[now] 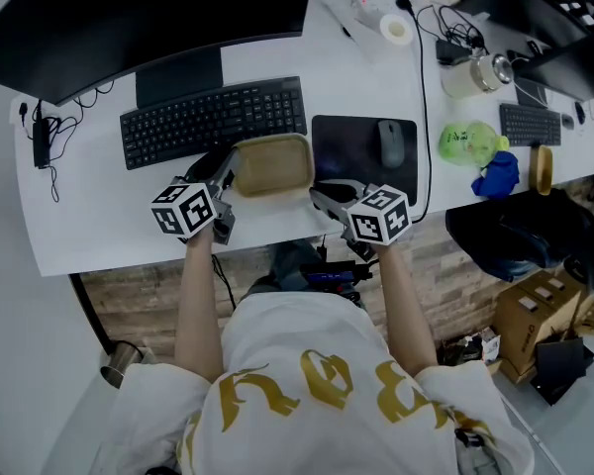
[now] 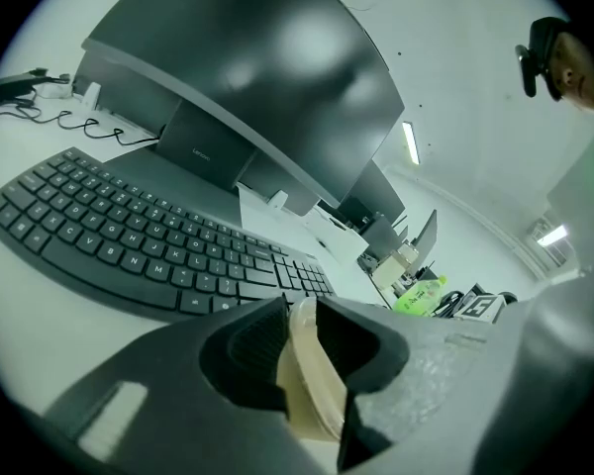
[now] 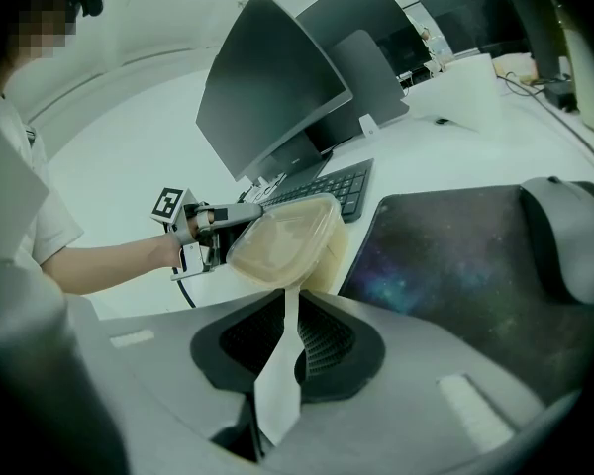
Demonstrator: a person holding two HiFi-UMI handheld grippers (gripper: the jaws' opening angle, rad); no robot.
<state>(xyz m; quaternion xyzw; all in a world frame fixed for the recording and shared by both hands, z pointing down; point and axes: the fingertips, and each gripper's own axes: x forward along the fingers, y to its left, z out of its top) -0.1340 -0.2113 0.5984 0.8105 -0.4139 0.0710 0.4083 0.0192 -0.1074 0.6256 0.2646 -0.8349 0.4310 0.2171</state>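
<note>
Beige translucent plastic container (image 1: pixel 272 164), rectangular with rounded corners, is held between both claws over the white worktop (image 1: pixel 99 216). It is placed just in front of the black keyboard (image 1: pixel 213 120) and beside the black mouse pad (image 1: pixel 351 151). The left claw (image 1: pixel 226 169) is closed on the container's left rim; in the left gripper view the thin beige rim is seen pinched between the two dark jaws. The right claw (image 1: pixel 324 195) is closed on the rim at the container's near right corner. In the right gripper view a pale strip of that rim is seen clamped between the ribbed pads, with the container's body tilted beyond them. Whether the container's base touches the worktop cannot be told. A grey computer mouse (image 1: pixel 390 143) is set on the mouse pad, apart from the right claw. A large dark monitor (image 1: pixel 148 18) is stood behind the keyboard. Further right on the worktop, well apart from the container, a bright green object (image 1: pixel 467 143), a blue cloth (image 1: pixel 497 174) and a white roll of tape (image 1: pixel 397 30) are seen.
</note>
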